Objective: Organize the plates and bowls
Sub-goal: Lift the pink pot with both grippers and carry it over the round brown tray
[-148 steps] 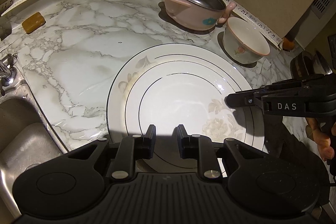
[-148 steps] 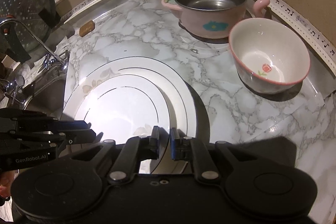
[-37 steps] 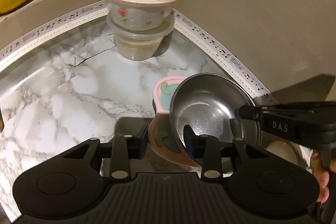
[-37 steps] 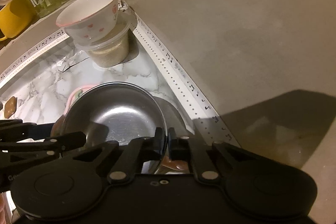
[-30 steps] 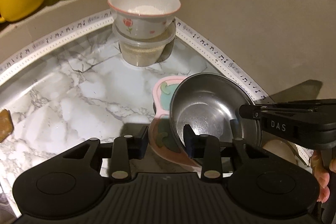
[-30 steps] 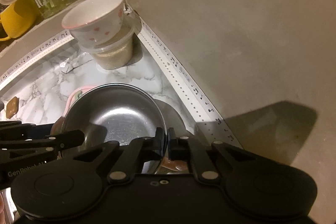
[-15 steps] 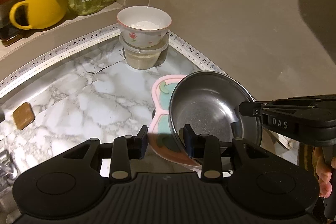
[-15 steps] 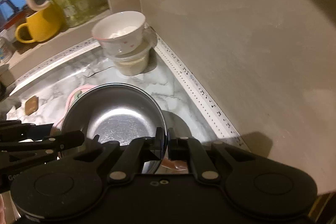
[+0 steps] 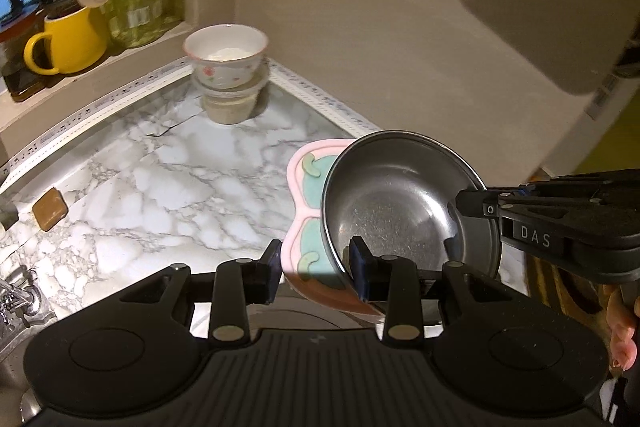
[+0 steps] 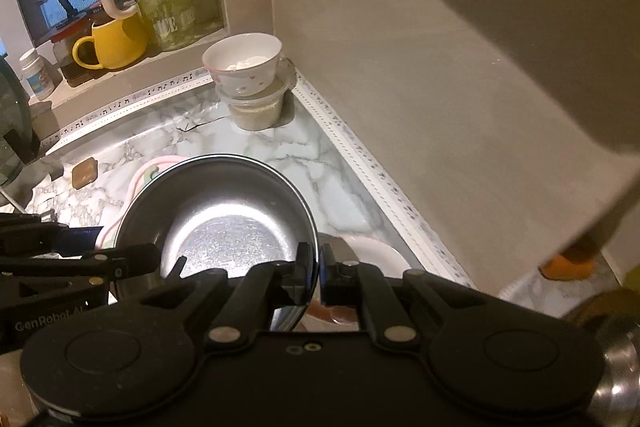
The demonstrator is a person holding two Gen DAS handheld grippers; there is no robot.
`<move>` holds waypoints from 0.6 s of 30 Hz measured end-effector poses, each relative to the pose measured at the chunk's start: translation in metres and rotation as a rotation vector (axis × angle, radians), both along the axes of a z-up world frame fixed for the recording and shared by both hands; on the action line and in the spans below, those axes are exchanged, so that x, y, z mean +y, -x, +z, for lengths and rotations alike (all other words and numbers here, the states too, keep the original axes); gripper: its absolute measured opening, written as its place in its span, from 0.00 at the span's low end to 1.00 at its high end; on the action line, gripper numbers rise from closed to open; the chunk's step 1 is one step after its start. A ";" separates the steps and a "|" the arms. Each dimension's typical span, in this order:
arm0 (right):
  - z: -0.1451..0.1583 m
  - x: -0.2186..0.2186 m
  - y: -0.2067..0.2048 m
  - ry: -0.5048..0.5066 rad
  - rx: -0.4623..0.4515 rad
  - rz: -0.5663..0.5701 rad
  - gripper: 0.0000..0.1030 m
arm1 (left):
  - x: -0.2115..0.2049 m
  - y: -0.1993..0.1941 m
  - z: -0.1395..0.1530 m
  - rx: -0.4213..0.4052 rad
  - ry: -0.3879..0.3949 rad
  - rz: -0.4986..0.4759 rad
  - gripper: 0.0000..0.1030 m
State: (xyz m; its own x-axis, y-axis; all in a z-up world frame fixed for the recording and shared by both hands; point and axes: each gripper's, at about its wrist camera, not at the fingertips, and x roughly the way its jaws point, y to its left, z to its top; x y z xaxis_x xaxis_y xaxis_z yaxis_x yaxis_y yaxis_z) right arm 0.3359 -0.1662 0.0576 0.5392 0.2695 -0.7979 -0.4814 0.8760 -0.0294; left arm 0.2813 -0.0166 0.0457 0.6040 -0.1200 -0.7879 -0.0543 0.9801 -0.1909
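Marble-patterned table runs into the corner below us, with the steel-lined pink bowl as our landmark; we've got it lifted and tilted above the table, held from both sides; our left gripper has its jaws moderately apart and clamped on the near pink handle and wall; our right gripper has its jaws nearly closed, pinching the thin steel rim. Behind the bowl, in the corner, a floral bowl sits on a plastic tub; under the bowl's right edge, in the right wrist view, a pale rim peeks out, possibly another bowl, we can't tell. Count so far: one steel-lined bowl, one floral bowl, one tub, one yellow mug on the sill, no plate in sight. We judge the job midway; this bowl is still unplaced; stacking remains.
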 end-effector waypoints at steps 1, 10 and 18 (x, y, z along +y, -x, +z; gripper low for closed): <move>0.002 -0.005 0.003 0.001 -0.003 -0.003 0.05 | -0.005 0.002 0.003 -0.001 -0.002 -0.012 0.33; 0.024 -0.059 0.029 -0.011 -0.046 -0.088 0.05 | -0.059 0.009 0.031 -0.040 -0.011 -0.123 0.33; 0.046 -0.120 0.041 0.001 -0.091 -0.193 0.05 | -0.119 0.000 0.055 -0.084 -0.022 -0.235 0.33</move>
State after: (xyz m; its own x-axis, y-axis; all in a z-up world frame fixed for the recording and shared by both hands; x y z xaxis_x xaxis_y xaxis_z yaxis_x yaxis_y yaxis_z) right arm 0.2954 -0.2863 0.1037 0.6505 0.1533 -0.7439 -0.3001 0.9516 -0.0663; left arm 0.2811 -0.1359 0.1009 0.6248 -0.2488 -0.7401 0.1911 0.9678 -0.1640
